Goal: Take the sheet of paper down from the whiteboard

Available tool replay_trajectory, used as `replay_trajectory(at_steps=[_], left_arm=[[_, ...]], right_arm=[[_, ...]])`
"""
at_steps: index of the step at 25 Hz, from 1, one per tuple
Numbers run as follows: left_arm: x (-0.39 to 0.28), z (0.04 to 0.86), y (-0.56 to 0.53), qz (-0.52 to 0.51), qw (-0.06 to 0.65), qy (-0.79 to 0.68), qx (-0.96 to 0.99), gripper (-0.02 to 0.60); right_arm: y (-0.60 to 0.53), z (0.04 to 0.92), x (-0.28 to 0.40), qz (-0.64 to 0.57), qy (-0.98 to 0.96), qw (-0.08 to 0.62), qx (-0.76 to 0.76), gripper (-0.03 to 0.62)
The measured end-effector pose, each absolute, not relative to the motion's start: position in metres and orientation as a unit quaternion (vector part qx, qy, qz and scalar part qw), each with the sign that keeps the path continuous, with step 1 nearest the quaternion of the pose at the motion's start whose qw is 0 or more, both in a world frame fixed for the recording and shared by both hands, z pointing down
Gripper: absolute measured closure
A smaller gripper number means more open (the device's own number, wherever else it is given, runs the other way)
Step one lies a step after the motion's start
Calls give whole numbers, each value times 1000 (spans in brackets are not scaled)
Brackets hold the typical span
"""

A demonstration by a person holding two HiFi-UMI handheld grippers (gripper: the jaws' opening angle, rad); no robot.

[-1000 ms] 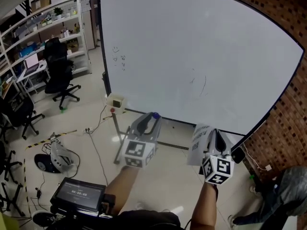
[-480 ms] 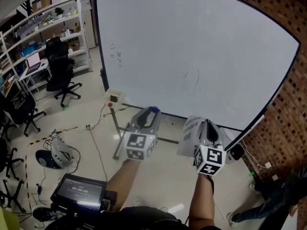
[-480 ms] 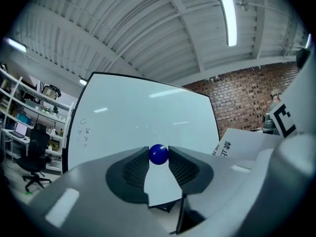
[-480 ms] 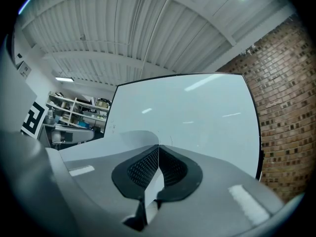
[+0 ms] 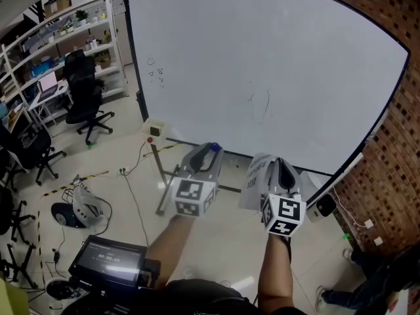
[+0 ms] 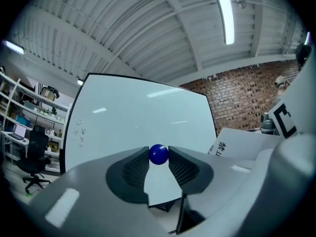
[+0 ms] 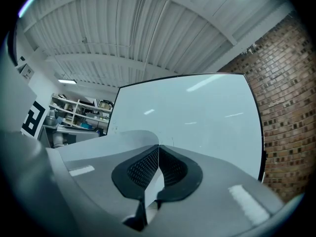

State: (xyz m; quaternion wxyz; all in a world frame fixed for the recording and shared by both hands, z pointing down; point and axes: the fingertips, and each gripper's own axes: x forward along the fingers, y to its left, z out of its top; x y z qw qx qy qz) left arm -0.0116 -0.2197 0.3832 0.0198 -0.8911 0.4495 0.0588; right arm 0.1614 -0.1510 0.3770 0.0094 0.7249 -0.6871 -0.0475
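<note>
The white sheet of paper with printed characters is off the whiteboard and hangs from my right gripper, whose jaws are shut on its edge. In the right gripper view the paper is pinched between the pads and curls off to the left. My left gripper holds a round blue magnet at its fingertips. The left gripper view shows the magnet clamped between both pads, with the paper to its right. Both grippers are held level in front of the board's lower edge.
The whiteboard bears only small marker doodles. A brick wall stands at the right. Shelves and office chairs are at the left. Cables and a screen lie on the floor, and the board's stand is below.
The left gripper has drifted a little sideways with the magnet. The view has shifted slightly. Both grips are unchanged.
</note>
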Motion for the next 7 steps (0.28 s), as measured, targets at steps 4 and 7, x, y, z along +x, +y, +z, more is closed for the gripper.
replay_trajectory(at_steps=[4,7], left_arm=[[-8,383,-216,57,21,450,-891,459],[-8,381,-218,57,22,449,-891,459]], right_arm=[[-147,374,162,-51,-688,6,724,582],[-148,373,163,-51,-687,4,725,582]])
